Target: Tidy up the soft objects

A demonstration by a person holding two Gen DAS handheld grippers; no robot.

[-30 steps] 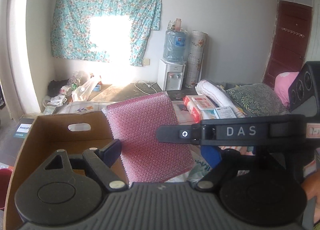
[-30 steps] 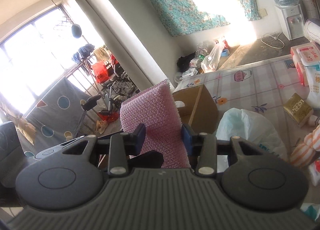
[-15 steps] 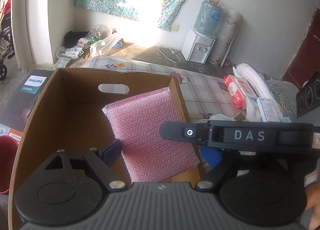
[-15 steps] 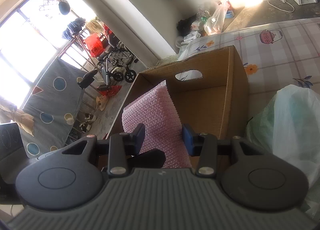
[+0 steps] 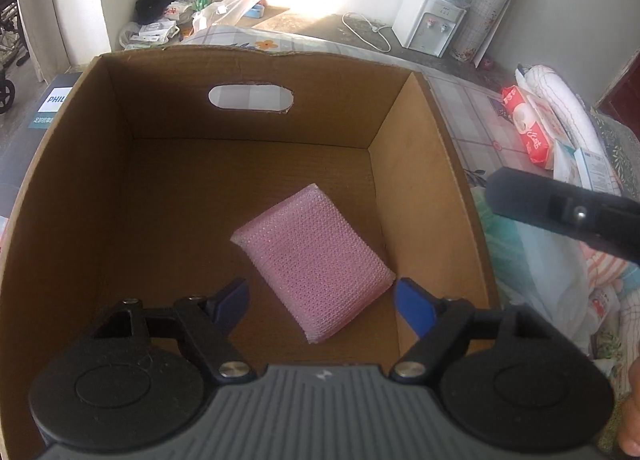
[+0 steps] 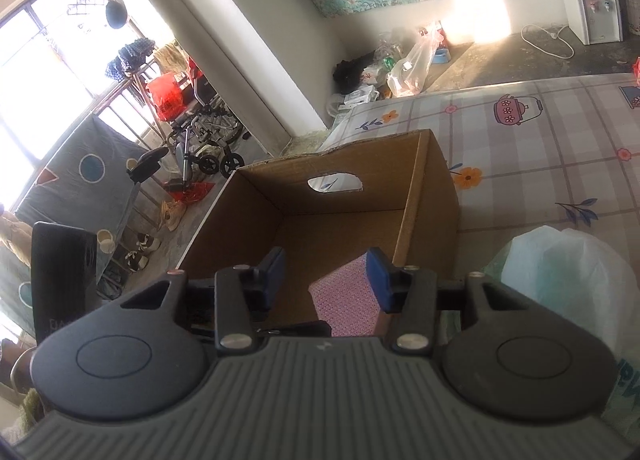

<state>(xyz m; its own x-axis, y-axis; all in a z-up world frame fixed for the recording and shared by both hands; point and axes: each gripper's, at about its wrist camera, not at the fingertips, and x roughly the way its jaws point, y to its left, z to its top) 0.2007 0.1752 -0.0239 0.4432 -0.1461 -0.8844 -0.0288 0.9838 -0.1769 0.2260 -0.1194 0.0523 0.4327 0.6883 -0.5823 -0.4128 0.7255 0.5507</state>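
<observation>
A pink bubble-wrap pad [image 5: 314, 262] lies flat on the floor of an open cardboard box [image 5: 404, 163], toward its right wall. My left gripper [image 5: 322, 300] hangs open above the box, with the pad below and between its fingers, not held. My right gripper [image 6: 326, 276] is open over the box's [image 6: 424, 195] near edge; the pink pad [image 6: 346, 300] shows beneath it, next to its right finger. The right gripper's black body [image 5: 568, 215] crosses the left wrist view at the right.
The box stands on a checked floral cloth [image 6: 540, 147]. A white plastic bag [image 6: 568, 272] lies right of the box. Tissue packs [image 5: 528, 127] and rolled bedding [image 5: 560, 99] lie further right. A water dispenser [image 5: 432, 19] stands by the far wall.
Both grippers held the pink pad and lowered it into the box. Both have opened and the pad now lies on the box floor.
</observation>
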